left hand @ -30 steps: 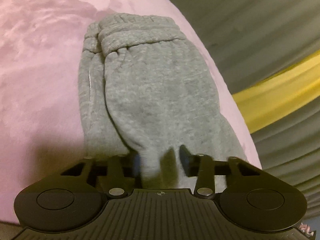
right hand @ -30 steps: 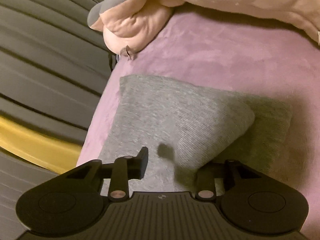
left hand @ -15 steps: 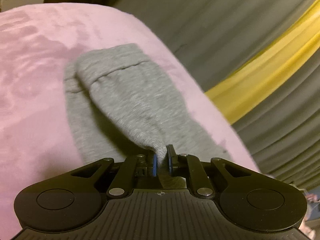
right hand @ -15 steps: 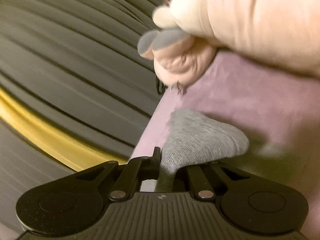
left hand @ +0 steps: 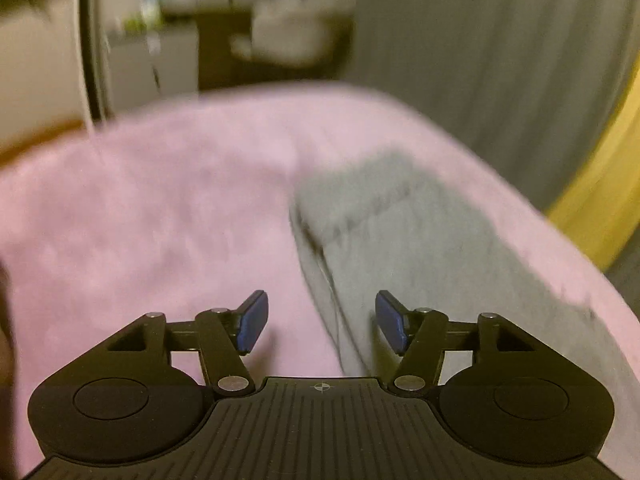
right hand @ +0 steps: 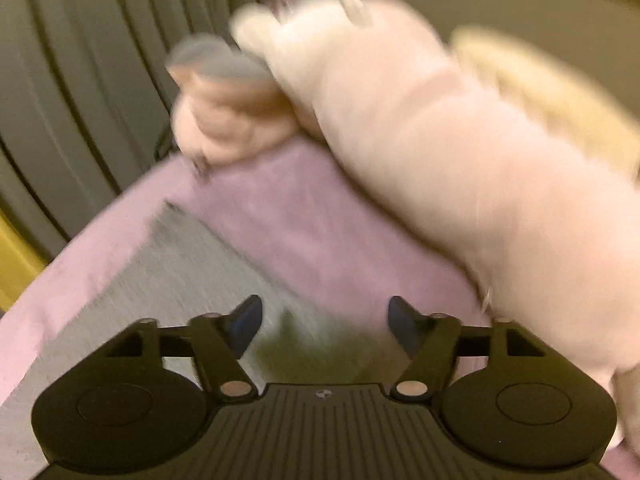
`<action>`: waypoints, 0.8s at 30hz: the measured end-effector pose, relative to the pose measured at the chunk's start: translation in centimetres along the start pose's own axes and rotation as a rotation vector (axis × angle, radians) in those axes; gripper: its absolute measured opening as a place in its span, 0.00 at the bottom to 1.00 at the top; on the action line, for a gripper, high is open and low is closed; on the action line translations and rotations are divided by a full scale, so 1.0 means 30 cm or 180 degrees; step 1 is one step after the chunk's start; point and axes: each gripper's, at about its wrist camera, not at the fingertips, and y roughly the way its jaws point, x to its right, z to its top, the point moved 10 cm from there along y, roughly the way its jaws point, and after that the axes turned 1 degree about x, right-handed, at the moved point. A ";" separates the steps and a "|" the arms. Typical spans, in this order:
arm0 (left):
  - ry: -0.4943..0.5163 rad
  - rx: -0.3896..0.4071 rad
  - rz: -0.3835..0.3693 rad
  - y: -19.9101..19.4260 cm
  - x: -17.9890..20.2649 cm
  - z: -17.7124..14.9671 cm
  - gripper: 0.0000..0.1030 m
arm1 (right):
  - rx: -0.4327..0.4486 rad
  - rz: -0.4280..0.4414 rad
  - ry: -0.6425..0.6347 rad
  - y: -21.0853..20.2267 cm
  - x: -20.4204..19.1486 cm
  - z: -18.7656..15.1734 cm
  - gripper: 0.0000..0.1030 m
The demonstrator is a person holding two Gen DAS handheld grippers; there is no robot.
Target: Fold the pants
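The grey pants (left hand: 404, 248) lie folded on the pink blanket (left hand: 160, 220), blurred by motion, to the right in the left wrist view. My left gripper (left hand: 322, 322) is open and empty, just above the pants' left edge. In the right wrist view the pants (right hand: 176, 272) lie lower left on the blanket (right hand: 304, 216). My right gripper (right hand: 324, 330) is open and empty, above the pants' near corner.
A pale pink plush or pillow (right hand: 460, 152) lies across the blanket at the right. Grey curtains (left hand: 500, 60) and a yellow band (left hand: 608, 184) hang past the bed's edge. Blurred furniture (left hand: 224, 32) stands beyond the bed.
Both grippers were shut on the pants half a second ago; both have let go and opened. The pants now lie flat and both cameras have swung upward, away from them.
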 end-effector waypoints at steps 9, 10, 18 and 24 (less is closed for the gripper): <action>0.0292 -0.0061 -0.0646 0.001 0.377 -0.131 0.87 | -0.0958 0.1946 -0.0917 -0.112 -0.755 -0.305 0.85; 0.0310 -0.0121 -0.0624 0.018 0.395 -0.164 0.88 | -0.1128 0.2137 -0.0986 -0.129 -0.825 -0.355 0.85; 0.0260 -0.0222 0.0200 0.115 0.293 -0.193 0.81 | -0.1416 0.2804 -0.1624 -0.244 -1.328 -0.545 0.85; 0.0046 -0.0282 0.0236 0.168 0.250 -0.175 0.87 | -0.1749 0.2987 -0.1727 -0.236 -1.549 -0.605 0.59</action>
